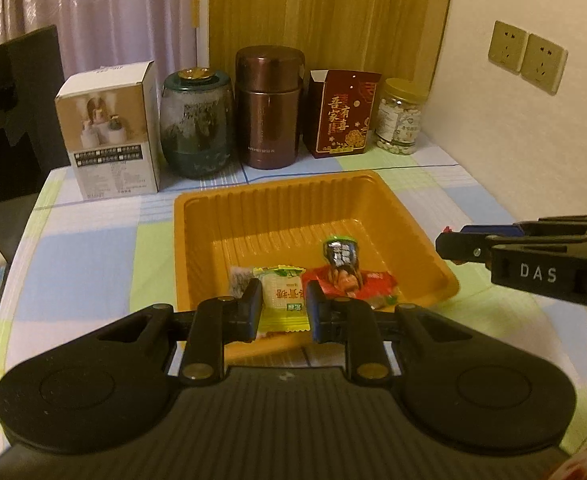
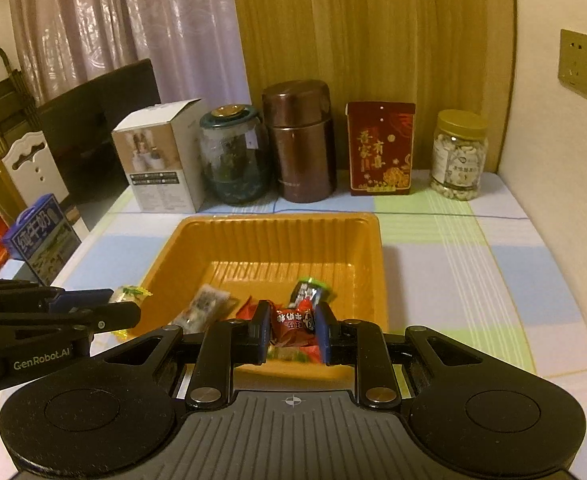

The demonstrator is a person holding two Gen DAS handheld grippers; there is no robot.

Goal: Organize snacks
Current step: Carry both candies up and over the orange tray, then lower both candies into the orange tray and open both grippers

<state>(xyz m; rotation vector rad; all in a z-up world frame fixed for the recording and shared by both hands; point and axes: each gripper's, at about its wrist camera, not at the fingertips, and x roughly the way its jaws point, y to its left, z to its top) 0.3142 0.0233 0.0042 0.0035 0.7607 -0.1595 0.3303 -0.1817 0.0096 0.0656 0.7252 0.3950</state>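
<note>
The left gripper [image 1: 283,306] is narrowed onto a yellow-green candy [image 1: 280,300] held between its fingers at the orange tray's [image 1: 197,240] near rim; the right gripper [image 2: 292,330] pinches a red candy [image 2: 293,320] over the tray's near wall

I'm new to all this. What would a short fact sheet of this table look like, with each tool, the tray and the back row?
left tool: shut on yellow-green candy, at tray's near edge
right tool: shut on red candy, over tray's near part
orange tray: holds a grey packet and a green-topped dark candy
back row: white box, glass jar, brown flask, red box, nut jar
</note>
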